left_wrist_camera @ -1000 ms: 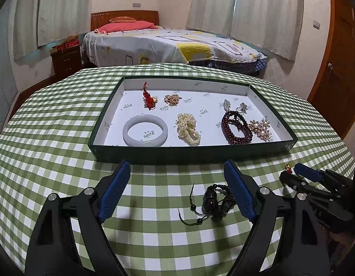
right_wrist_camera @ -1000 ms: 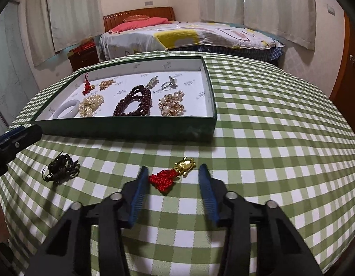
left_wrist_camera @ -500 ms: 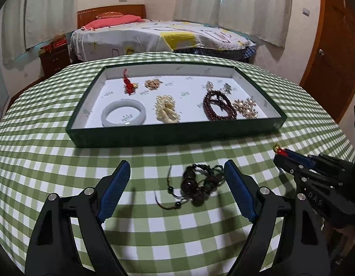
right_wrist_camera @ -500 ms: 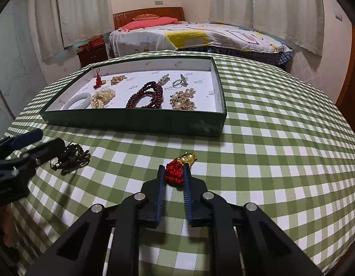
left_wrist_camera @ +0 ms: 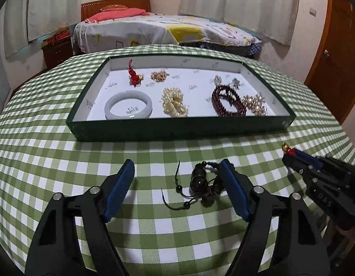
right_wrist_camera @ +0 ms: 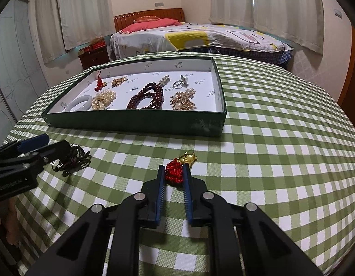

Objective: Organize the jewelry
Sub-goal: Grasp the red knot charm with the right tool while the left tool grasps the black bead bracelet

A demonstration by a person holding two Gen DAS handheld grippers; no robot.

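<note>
Right tool [right_wrist_camera: 174, 172] clamped on red knot charm [right_wrist_camera: 175, 172] with gold pendant, low over green-checked worktop [right_wrist_camera: 269, 149] in front of tray [right_wrist_camera: 136, 124]; left tool [left_wrist_camera: 177, 179] wide open, straddling dark bead bracelet [left_wrist_camera: 205, 184] lying on worktop. Advised: grip kept on knot body, lifted clear of tray's near wall, set down on bare white floor at right. Tray contents: jade bangle [left_wrist_camera: 128, 104], pearl cluster [left_wrist_camera: 175, 102], dark red beads [left_wrist_camera: 228, 102], brooches, ring, second red charm [left_wrist_camera: 134, 74].
</note>
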